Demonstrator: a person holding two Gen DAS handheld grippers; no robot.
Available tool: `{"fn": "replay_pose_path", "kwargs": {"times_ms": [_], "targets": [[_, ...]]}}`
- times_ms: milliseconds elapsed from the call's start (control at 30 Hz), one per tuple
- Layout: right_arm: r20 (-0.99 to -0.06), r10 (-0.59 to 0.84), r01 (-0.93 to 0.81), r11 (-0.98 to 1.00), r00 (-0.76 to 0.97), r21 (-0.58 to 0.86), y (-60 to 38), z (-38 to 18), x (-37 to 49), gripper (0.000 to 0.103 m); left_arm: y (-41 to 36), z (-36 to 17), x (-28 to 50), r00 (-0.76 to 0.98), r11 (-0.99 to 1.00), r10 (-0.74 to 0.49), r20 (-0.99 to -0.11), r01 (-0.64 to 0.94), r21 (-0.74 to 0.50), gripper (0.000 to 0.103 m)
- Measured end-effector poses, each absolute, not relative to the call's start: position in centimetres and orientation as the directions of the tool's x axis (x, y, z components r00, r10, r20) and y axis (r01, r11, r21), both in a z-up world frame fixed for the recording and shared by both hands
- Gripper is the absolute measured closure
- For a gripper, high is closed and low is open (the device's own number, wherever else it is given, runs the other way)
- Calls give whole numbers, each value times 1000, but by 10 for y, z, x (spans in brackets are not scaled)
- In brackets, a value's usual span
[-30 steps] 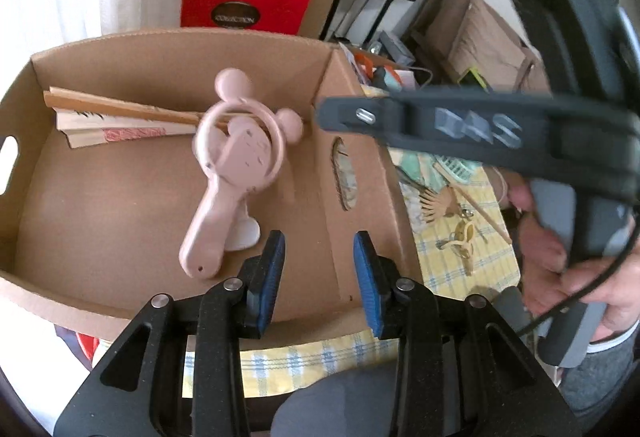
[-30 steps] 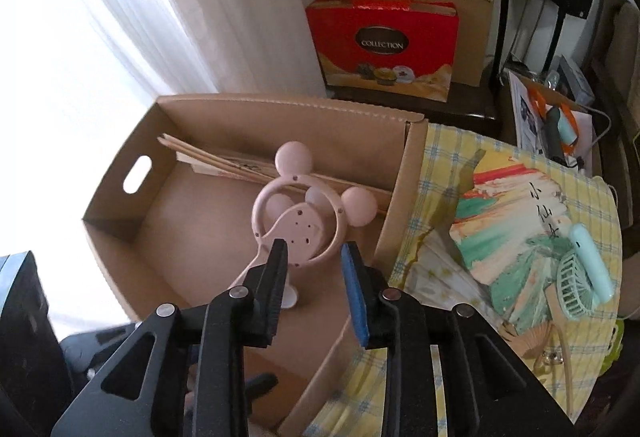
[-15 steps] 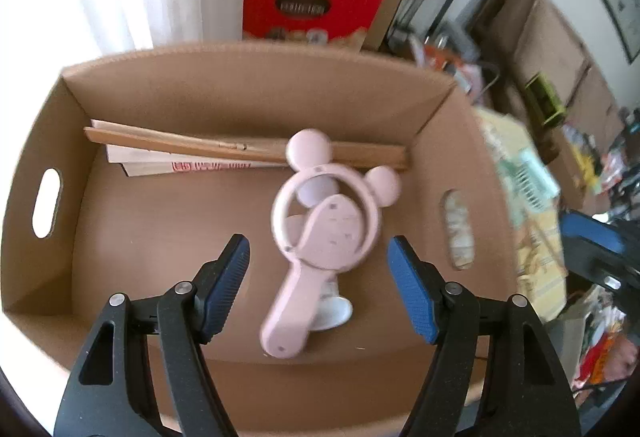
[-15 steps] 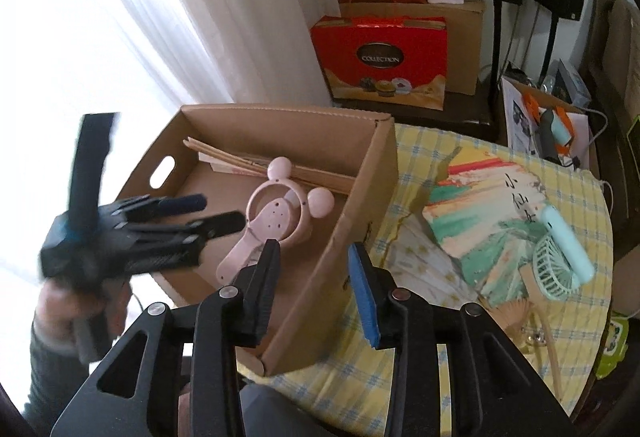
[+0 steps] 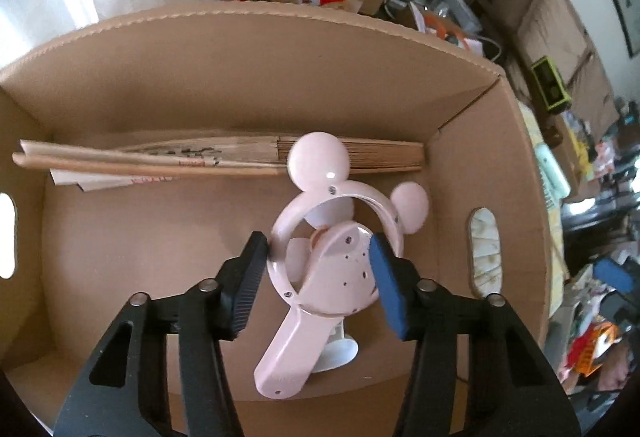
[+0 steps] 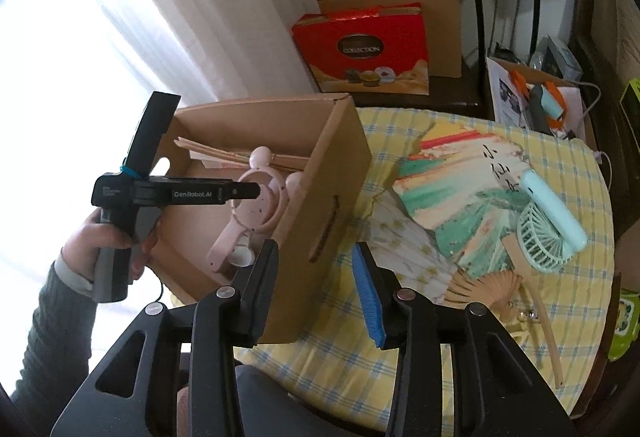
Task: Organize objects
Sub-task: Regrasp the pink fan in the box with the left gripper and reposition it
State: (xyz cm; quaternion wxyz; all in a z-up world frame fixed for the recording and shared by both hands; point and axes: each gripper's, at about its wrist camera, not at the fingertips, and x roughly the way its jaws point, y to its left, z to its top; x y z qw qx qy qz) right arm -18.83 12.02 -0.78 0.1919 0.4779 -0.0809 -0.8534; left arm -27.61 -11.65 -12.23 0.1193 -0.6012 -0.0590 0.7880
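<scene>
The pink handheld fan (image 5: 320,277) lay in the cardboard box (image 5: 248,49), near its right wall, ears touching a folded paper fan (image 5: 224,159) along the far wall; the left gripper (image 5: 316,283) was spread around the fan's ring, pads not visibly pressing; the right gripper (image 6: 320,291) hung spread over the box's near corner; a mint fan (image 6: 554,225) lay on open paper fans (image 6: 460,181) on the table (image 6: 576,165).

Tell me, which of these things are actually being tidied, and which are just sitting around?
Part of the job:
cardboard box
pink fan, lying in the box
folded fans, in the box
green fan, on the table
open paper fan, on the table

Just lying about:
red gift box
yellow checked tablecloth
</scene>
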Motion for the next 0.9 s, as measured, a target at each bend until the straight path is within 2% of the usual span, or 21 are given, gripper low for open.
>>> {"fn": "replay_pose_path", "kwargs": {"times_ms": [300, 367, 500, 767, 800, 833, 900], "targets": [[-786, -410, 247, -911, -463, 329, 130, -12, -181, 63, -128, -127, -295, -209, -968, 246, -946, -105, -228, 60], [-784, -412, 247, -910, -464, 332, 131, -12, -180, 63, -125, -127, -298, -201, -971, 227, -953, -124, -205, 62], [-784, -415, 247, -909, -461, 336, 132, -13, -178, 63, -122, -128, -304, -175, -974, 189, -966, -157, -162, 75], [-786, -416, 241, -909, -456, 341, 137, -16, -174, 63, -120, -141, -304, -128, -973, 161, -979, -188, -135, 75], [-786, -417, 239, -908, -456, 343, 138, -16, -174, 63, -115, -144, -303, -122, -973, 153, -981, -192, -128, 79], [-786, -418, 237, -908, -456, 346, 139, -16, -174, 63, -113, -146, -302, -120, -974, 142, -983, -196, -117, 89], [-786, -420, 234, -907, -453, 350, 140, -17, -174, 63, -113, -146, -300, -129, -978, 115, -985, -186, -90, 93]]}}
